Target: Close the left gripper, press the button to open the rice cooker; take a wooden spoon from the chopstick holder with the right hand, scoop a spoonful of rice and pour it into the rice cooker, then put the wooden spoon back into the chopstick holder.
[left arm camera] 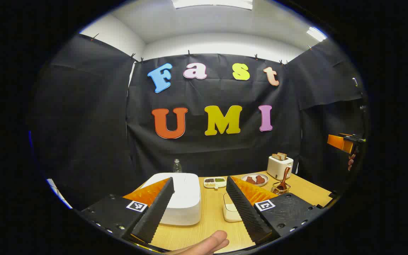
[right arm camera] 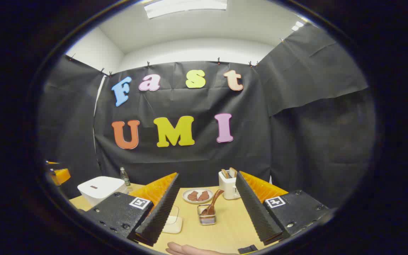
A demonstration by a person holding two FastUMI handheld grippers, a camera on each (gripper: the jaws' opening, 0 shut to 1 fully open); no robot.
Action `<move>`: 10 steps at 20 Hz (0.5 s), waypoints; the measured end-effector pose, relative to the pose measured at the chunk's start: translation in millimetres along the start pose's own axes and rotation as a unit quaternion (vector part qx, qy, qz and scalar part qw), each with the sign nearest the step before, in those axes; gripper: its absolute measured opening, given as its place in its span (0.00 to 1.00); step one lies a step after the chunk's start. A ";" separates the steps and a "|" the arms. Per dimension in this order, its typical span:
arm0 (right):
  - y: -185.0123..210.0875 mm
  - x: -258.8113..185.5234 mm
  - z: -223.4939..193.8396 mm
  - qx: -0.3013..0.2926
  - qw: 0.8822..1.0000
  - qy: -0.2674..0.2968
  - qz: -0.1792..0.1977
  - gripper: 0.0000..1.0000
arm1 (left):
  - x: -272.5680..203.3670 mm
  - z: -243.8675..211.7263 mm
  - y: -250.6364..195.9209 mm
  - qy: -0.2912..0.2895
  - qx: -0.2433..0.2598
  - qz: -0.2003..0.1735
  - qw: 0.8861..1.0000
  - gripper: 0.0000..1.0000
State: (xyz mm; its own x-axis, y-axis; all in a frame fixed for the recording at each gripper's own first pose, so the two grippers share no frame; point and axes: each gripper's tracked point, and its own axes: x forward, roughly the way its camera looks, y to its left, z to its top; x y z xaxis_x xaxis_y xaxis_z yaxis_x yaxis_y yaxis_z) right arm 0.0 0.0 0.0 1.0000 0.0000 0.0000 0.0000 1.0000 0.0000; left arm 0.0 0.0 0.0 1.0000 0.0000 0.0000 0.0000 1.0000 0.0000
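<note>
The white rice cooker [left arm camera: 181,198] stands on the wooden table with its lid down, just ahead of my left gripper [left arm camera: 199,180], which is open and holds nothing. A low white container of rice [left arm camera: 230,210] sits right of the cooker. Farther right, a wire chopstick holder [left arm camera: 281,189] carries the wooden spoon [left arm camera: 285,175]. In the right gripper view, my right gripper [right arm camera: 207,175] hangs open above the table, with the holder [right arm camera: 207,216] and spoon [right arm camera: 214,202] between its fingers' lines, farther off. The cooker [right arm camera: 99,189] lies to its left, and the rice container [right arm camera: 172,222] is partly behind the left finger.
At the back stand a white toaster [left arm camera: 279,166] with bread, a plate [left arm camera: 255,179] of reddish pieces, a small divided dish [left arm camera: 215,182] and a water bottle [left arm camera: 177,165]. The other gripper [left arm camera: 342,141] hovers far right. A hand's fingers [left arm camera: 204,244] show at the bottom edge.
</note>
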 end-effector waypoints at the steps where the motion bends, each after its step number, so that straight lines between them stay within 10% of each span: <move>1: -4.2 1.1 -3.1 -0.001 1.000 0.000 -0.007 1.00 | 0.5 -2.8 1.8 0.003 -0.001 0.002 1.000 0.94; 10: -7.5 4.4 -19.6 -0.008 1.000 0.006 -0.012 1.00 | -1.3 -15.0 7.5 0.010 -0.012 0.000 1.000 0.95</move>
State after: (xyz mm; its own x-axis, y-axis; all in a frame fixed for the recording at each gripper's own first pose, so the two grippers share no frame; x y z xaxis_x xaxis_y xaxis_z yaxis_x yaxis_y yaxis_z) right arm 4.4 -7.5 -19.6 0.9996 -0.0245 -0.0121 0.0243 0.9996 -0.0158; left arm -1.3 7.5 -15.0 0.9998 -0.0006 -0.0206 0.0001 0.9997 -0.0233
